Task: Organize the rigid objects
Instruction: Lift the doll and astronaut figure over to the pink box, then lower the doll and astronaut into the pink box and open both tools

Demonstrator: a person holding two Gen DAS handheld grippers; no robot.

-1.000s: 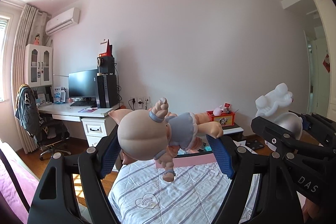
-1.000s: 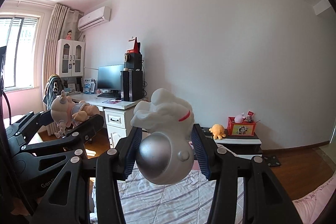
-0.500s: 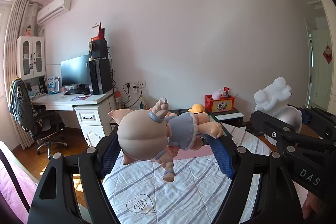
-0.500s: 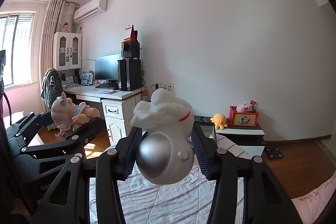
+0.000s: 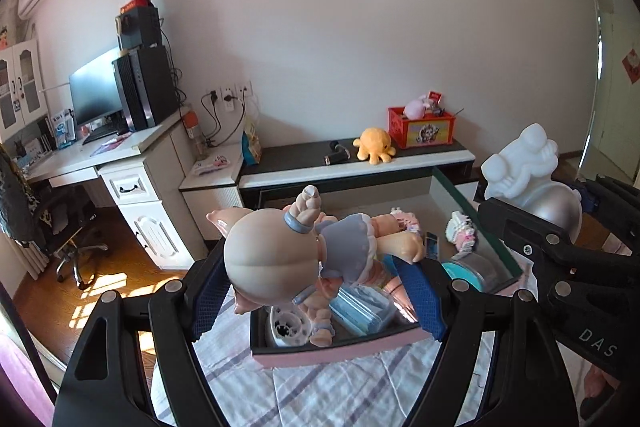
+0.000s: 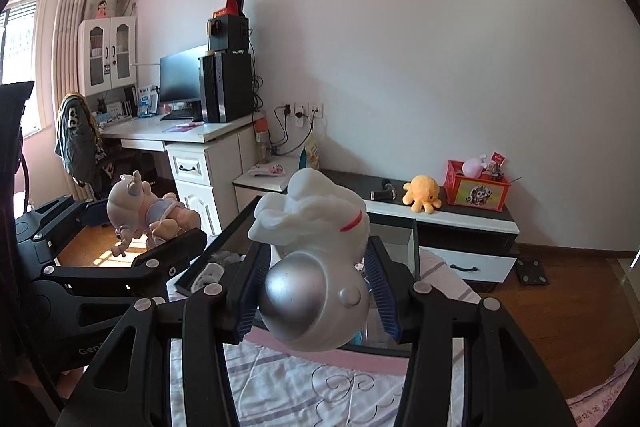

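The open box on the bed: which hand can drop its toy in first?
Probably the left. The left gripper holds the beige big-headed doll in the blue dress right over the black open box with a pink edge. The right gripper, holding the white astronaut figure with a silver helmet, seems nearer the box's side.

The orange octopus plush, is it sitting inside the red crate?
No, the orange octopus plush sits on the low cabinet top, beside the red crate, not in it.

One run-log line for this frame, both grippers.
left gripper: shut on pink pig-eared doll | right gripper: shut on white astronaut figure | both above open dark storage box on bed
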